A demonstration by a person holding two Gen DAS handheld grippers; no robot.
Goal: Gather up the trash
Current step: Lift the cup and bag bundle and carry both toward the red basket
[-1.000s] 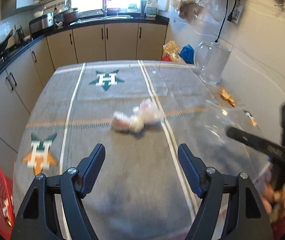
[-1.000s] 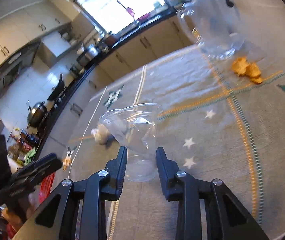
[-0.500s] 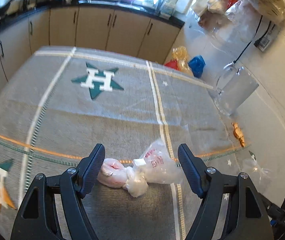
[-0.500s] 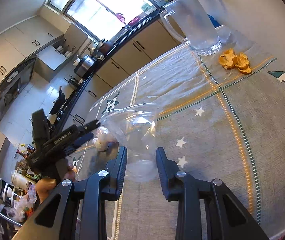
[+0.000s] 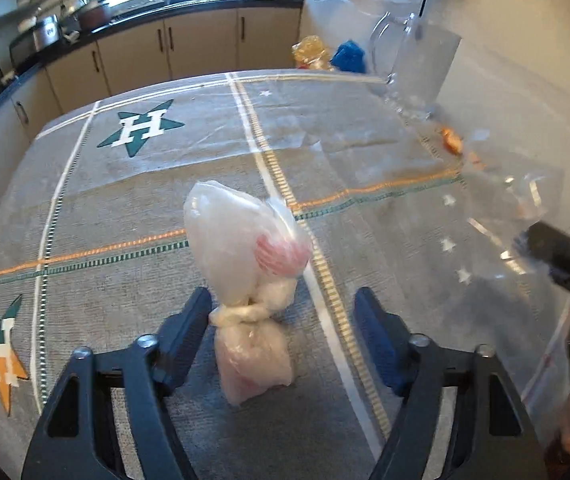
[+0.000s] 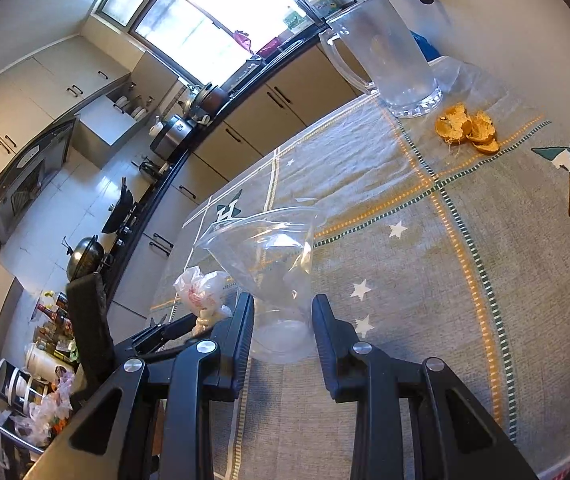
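Grasping: left gripper (image 5: 283, 330) fingers released, straddling knotted white plastic bag (image 5: 245, 276) mid-bench; clench at knot.
Holding: right gripper (image 6: 283, 322) fingers clenched on clear plastic bag (image 6: 273, 268), mouth open.

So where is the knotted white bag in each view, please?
Left wrist: the knotted white bag is at lower centre, between the open fingers of the left gripper.
Right wrist: it is at lower left, beside the clear bag.
Shared landmark: the green H star.
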